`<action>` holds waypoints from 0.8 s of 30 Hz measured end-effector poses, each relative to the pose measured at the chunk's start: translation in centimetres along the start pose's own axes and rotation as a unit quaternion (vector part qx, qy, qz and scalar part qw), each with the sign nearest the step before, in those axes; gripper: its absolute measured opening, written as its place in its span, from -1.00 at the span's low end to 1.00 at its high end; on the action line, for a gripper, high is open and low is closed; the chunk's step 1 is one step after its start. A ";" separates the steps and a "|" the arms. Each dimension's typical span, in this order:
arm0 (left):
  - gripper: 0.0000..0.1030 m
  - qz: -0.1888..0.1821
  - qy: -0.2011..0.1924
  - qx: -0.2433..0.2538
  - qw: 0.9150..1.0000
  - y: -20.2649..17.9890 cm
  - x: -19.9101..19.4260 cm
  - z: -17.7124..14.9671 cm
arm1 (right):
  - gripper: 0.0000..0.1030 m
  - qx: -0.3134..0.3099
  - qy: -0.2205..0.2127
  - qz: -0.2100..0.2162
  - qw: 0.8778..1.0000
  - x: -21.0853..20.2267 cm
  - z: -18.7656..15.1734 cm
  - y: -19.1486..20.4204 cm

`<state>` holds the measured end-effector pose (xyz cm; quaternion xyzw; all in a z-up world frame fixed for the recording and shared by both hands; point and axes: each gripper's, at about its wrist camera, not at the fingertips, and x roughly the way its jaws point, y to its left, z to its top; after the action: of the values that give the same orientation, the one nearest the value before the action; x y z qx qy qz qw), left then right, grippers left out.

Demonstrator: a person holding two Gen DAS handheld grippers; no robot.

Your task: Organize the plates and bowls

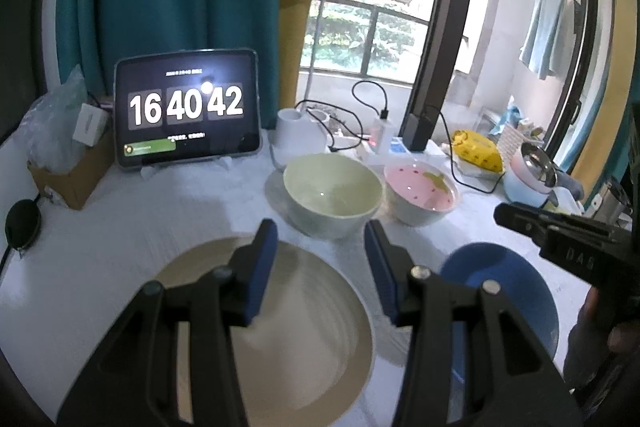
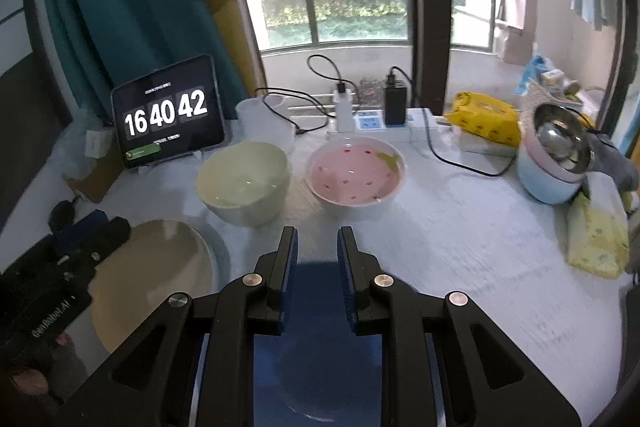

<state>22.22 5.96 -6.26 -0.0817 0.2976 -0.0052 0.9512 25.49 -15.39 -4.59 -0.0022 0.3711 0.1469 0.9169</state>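
Observation:
A wide beige plate [image 1: 304, 307] lies on the white table under my left gripper [image 1: 319, 227], which hovers open with nothing between its blue pads. A blue dish [image 2: 316, 347] sits below my right gripper [image 2: 317, 231]; its jaws stand a narrow gap apart and nothing is between them. Beyond both grippers stand a pale green bowl [image 1: 332, 187] and a pink bowl with red dots [image 1: 420, 193], side by side. The right wrist view shows the green bowl [image 2: 244, 183], the pink bowl [image 2: 354, 179], the beige plate [image 2: 160, 267] and the left gripper [image 2: 100, 227] at the left.
A tablet showing a clock [image 1: 188, 107] and a white lamp base [image 1: 296, 135] stand at the back. A power strip with chargers and cables [image 2: 372, 123], a yellow packet [image 2: 488, 119], a steel-lined pot [image 2: 556, 155] and a yellow cloth [image 2: 600, 243] crowd the right. A cardboard box [image 1: 72, 175] stands at the left.

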 end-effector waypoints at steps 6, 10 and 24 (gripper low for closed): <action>-0.09 0.002 -0.007 -0.009 1.000 0.6 0.6 1.3 | -0.58 -0.019 -0.010 0.000 1.000 0.8 2.0 1.0; -0.09 0.003 -0.009 -0.017 1.000 1.2 1.1 2.2 | -0.58 -0.018 -0.004 0.009 1.000 1.8 3.2 1.3; -0.09 0.022 -0.019 -0.011 1.000 2.1 2.7 4.8 | -0.58 -0.033 0.006 0.022 0.999 4.5 6.6 2.2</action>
<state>27.11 8.57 -4.24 -0.0856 0.2810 0.0204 0.9557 32.41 -11.33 -2.67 -0.0247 0.3716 0.1791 0.9106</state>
